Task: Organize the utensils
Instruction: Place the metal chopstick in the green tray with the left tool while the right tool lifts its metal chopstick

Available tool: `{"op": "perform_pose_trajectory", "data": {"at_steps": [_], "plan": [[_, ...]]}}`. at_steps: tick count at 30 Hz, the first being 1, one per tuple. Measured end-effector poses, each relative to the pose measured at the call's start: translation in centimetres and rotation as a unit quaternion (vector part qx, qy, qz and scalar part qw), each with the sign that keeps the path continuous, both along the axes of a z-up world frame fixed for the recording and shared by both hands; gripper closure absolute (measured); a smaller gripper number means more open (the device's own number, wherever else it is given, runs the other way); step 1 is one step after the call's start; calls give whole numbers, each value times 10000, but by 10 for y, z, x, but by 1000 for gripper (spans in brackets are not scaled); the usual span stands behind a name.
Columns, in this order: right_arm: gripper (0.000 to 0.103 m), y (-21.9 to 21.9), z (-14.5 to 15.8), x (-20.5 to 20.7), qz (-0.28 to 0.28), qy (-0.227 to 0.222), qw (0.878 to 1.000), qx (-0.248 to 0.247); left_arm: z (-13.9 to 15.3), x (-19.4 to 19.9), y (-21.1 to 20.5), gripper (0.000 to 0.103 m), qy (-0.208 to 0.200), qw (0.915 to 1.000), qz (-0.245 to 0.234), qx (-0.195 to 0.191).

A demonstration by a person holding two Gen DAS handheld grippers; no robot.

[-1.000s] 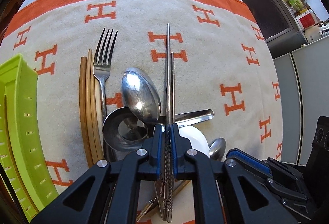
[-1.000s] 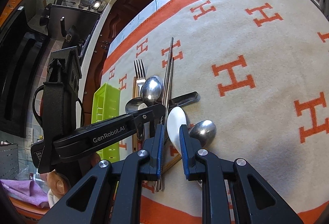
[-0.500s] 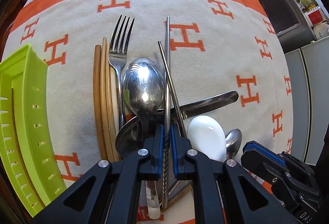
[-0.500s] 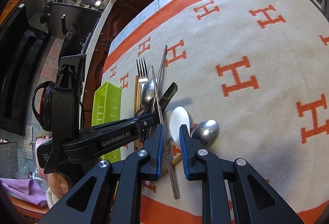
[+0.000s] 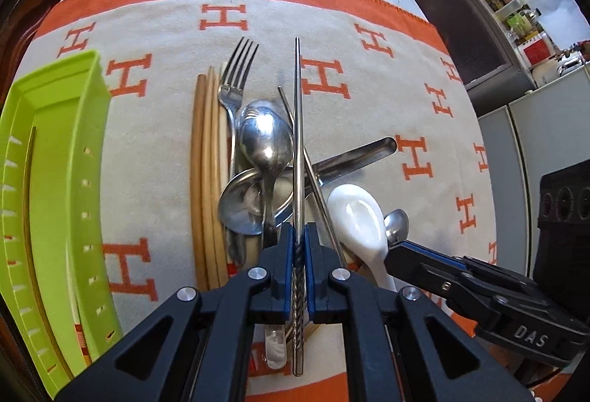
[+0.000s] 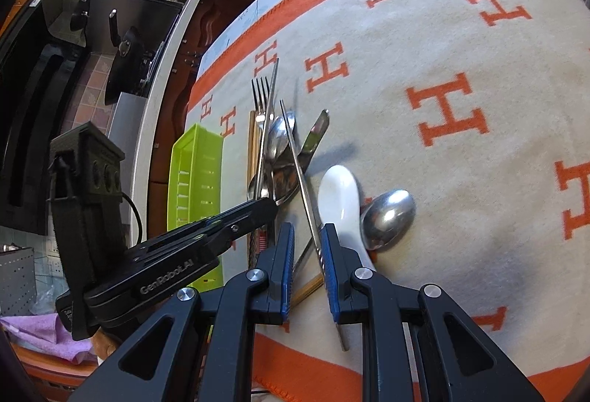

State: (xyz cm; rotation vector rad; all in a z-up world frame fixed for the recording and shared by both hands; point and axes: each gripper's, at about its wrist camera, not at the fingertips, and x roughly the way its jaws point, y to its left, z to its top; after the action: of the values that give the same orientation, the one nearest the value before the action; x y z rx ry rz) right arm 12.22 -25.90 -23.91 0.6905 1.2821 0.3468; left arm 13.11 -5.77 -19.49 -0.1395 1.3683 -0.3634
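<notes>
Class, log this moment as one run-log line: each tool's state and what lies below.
left tool: shut on metal chopstick | right tool: open, second chopstick against one finger | pile: fork, spoons

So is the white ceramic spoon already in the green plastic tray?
No, the white ceramic spoon lies on the orange-and-cream cloth, well apart from the green plastic tray.

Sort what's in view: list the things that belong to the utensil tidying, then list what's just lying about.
Job:
left gripper, shut on a metal chopstick
right gripper, open
second metal chopstick
wooden chopsticks
fork
white spoon
green tray

Lying about:
patterned cloth
purple rag
</notes>
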Motion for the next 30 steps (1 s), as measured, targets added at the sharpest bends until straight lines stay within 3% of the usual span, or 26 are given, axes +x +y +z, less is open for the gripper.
{"op": "perform_pose_trajectory", "data": {"at_steps": [9, 17, 22, 30], "plan": [[88, 34, -8, 6, 302, 174, 9982, -483, 37, -27, 43, 100, -319, 9987, 270, -305], [91, 56, -19, 16, 604, 250, 9909, -1175, 81, -53, 115, 100, -824, 9942, 687, -81], [95, 67, -23, 17, 763, 264, 9861, -1454, 72, -56, 154, 100, -815, 9921, 932, 213], [97, 68, -6, 7, 593, 165, 9878, -1430, 22, -54, 181, 99, -415, 9924, 994, 591]]}}
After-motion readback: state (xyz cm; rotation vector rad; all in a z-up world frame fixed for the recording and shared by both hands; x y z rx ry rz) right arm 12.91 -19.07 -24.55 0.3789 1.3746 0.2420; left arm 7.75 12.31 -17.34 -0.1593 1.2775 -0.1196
